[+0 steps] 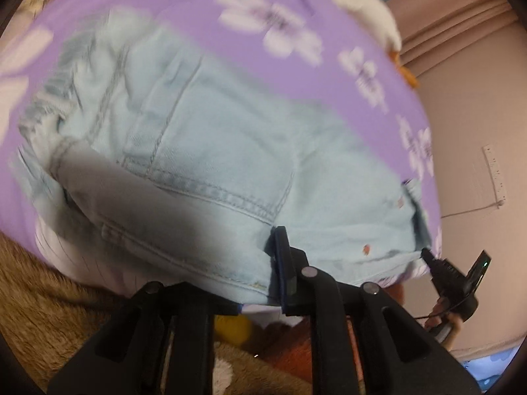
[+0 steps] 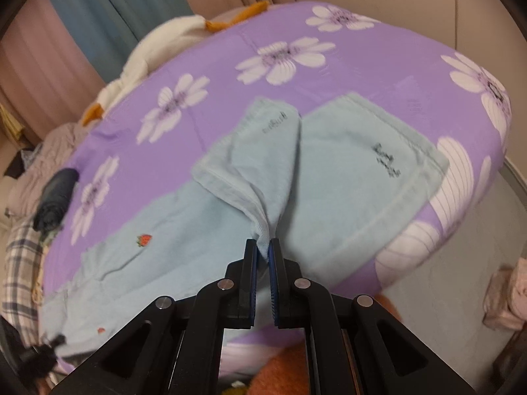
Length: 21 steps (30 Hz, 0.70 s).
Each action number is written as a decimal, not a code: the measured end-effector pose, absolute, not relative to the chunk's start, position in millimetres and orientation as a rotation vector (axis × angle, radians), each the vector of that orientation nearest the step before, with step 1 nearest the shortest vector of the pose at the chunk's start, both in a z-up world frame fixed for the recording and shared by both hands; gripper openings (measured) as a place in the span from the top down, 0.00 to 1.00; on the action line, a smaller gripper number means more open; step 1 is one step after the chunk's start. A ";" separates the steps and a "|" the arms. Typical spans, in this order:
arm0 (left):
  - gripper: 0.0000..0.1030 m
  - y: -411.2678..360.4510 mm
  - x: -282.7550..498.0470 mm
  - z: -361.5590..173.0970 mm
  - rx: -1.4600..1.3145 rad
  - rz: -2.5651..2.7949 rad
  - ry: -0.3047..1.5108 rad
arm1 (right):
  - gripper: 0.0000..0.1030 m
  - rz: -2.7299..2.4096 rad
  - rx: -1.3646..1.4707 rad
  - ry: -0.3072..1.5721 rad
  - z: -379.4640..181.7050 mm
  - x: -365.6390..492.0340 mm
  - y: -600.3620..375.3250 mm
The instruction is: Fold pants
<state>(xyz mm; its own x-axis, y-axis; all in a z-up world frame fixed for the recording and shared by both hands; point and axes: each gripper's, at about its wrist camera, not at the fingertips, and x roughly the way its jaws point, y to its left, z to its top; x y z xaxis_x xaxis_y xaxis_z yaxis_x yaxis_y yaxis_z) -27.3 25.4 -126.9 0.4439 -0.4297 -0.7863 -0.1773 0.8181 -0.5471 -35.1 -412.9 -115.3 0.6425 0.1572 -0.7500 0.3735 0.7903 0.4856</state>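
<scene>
A purple bedsheet (image 2: 230, 33) printed with white flowers covers the bed and fills most of both views. On it lie the light blue denim pants (image 2: 346, 171), spread across the middle of the sheet and reaching its near edge. In the right wrist view the 2 leg ends lie side by side farther off, each with a dark printed word, and a small red strawberry (image 2: 144, 239) marks the fabric at the left. In the left wrist view the pants (image 1: 204, 138) show a stitched back pocket and the waist part, blurred.

The right gripper (image 2: 263, 256) points forward and slightly down over the near edge of the bed, its 2 blue-padded fingers (image 2: 251, 263) nearly together and pinching a raised ridge of denim between the legs. The left gripper (image 1: 270, 256) reaches in low from the near edge; only 1 padded finger (image 1: 283, 263) shows above the cloth, the denim edge draped against it, so whether it grips cannot be told.

A white plush toy (image 2: 154, 49) with orange parts lies at the far side of the sheet. A dark rolled garment (image 2: 56, 197) sits at the left edge.
</scene>
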 end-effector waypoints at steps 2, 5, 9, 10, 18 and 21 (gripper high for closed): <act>0.82 26.7 -26.4 -133.6 -0.636 -0.161 1.120 | 0.93 -0.146 0.660 0.913 -123.0 -32.7 -412.1; 0.70 30.0 -26.6 -128.1 -0.631 -0.135 1.105 | 0.93 -0.179 0.624 0.976 -131.2 -26.1 -408.4; 0.37 54.4 -33.2 -112.3 -0.622 -0.026 1.024 | 0.61 -0.218 0.477 1.003 -118.3 -21.0 -400.0; 0.36 61.9 -34.1 -110.1 -0.625 0.004 1.002 | 0.48 -0.243 0.411 0.982 -110.2 -20.0 -396.6; 0.53 109.9 -22.3 -119.8 -0.724 0.103 0.953 | 0.48 -0.188 0.192 0.970 -109.0 30.9 -367.9; 0.72 116.5 -19.2 -128.4 -0.728 0.130 0.968 | 0.79 -0.216 0.158 0.990 -120.5 54.4 -361.5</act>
<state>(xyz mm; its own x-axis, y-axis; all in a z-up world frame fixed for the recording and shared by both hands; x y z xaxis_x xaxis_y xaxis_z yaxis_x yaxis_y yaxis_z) -19.2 116.5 -128.4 0.5790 -0.2110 -0.7875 -0.4111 0.7586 -0.5055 54.4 -361.5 -120.5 0.5301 -0.1085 -0.8410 0.2521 0.9671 0.0341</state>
